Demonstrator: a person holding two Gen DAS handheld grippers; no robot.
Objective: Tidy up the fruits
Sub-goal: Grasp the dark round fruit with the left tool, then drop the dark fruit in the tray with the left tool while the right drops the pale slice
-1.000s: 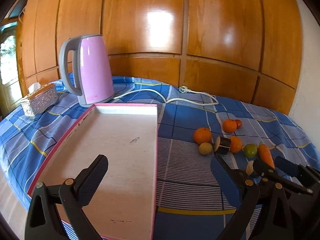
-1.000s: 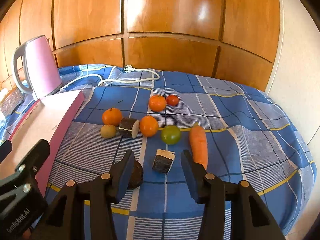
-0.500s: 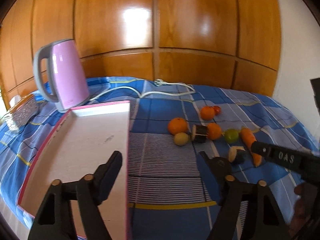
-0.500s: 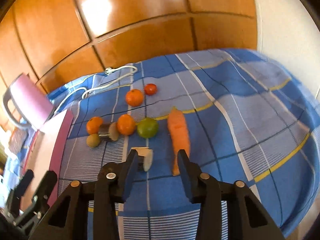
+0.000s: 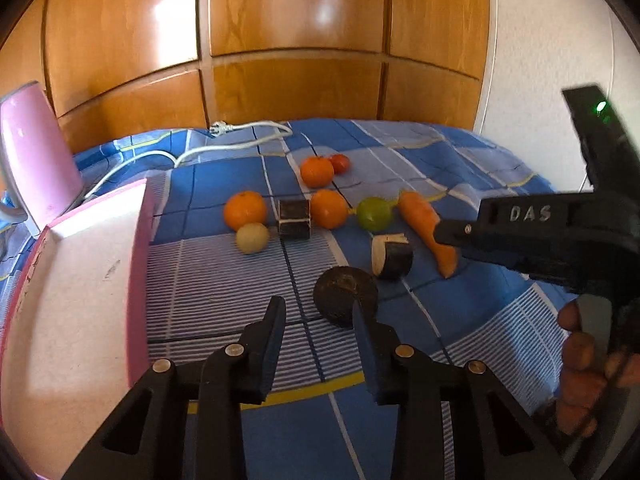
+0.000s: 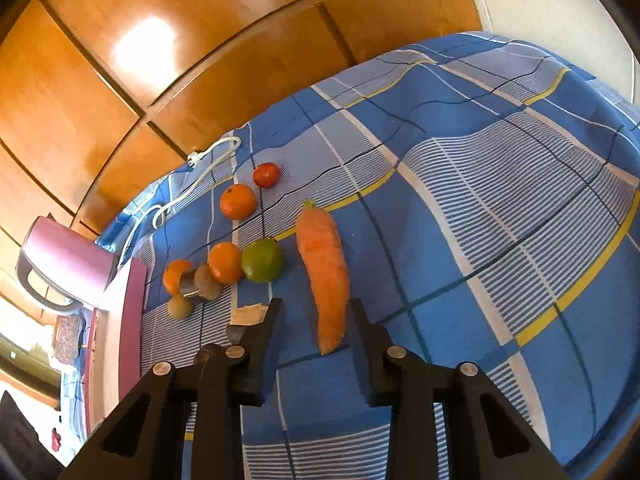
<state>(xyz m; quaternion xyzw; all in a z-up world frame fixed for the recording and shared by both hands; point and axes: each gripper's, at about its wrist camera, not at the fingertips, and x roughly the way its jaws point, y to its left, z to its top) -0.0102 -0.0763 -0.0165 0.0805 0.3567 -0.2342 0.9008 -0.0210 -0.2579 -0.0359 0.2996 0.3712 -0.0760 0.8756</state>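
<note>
The carrot (image 6: 326, 272) lies on the blue checked bedspread (image 6: 500, 184), its tip between the right gripper (image 6: 314, 316)'s closing, untouching jaws. The left gripper (image 5: 318, 320), also narrowing, grasps nothing beside a dark round piece (image 5: 340, 294).

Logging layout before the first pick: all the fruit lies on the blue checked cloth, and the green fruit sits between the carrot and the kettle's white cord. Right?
Not quite. In the right wrist view the green fruit sits between the carrot and an orange, not the cord. All lie on the blue checked cloth.
</note>
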